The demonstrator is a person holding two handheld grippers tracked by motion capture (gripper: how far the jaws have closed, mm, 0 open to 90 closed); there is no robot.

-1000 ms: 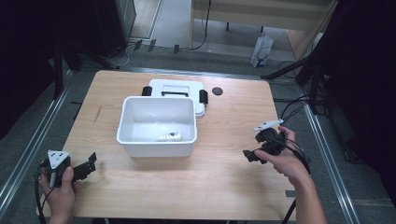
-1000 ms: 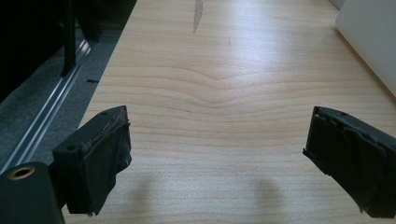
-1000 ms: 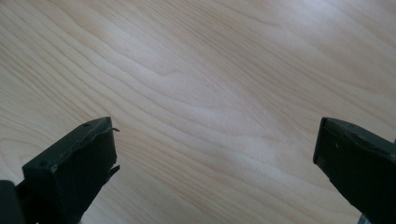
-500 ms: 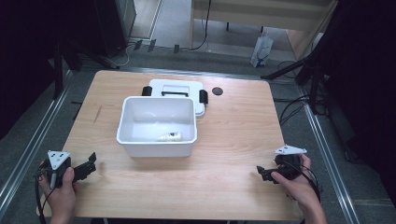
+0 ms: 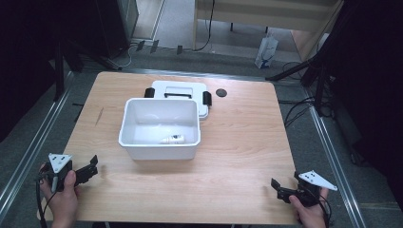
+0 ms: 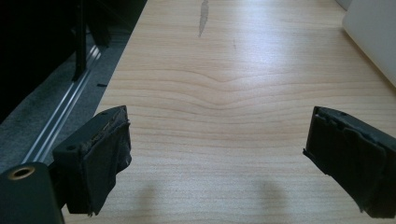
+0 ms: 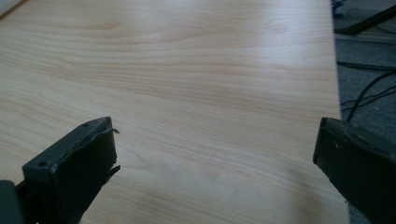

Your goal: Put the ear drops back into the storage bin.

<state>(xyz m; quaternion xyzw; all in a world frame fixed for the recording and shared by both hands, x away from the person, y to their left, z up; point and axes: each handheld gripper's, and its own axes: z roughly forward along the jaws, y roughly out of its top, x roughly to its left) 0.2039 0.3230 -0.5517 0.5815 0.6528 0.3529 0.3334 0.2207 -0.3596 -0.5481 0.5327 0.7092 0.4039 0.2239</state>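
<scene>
Left gripper (image 5: 90, 167) — jaws apart, nothing held, at the near left corner. Right gripper (image 5: 281, 188) — likewise, near right. Bin (image 5: 159, 144) mid-table; a small white item (image 5: 172, 139), possibly a bottle, lies inside. Rest stage judged; a reach to the bin is called for next.

Bin (image 5: 161, 142) mid-table (image 5: 237, 142), small bottle (image 5: 172, 139) inside; lid (image 5: 178, 90) touching behind bin.

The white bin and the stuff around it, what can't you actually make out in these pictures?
- Small white item in the white bin: too small in the high view to identify.
- Lid behind the bin: its front part is hidden by the bin's far wall.
- Dark round thing on the table: too small to name.
- Bin in the left gripper view: cut off by the edge.
</scene>
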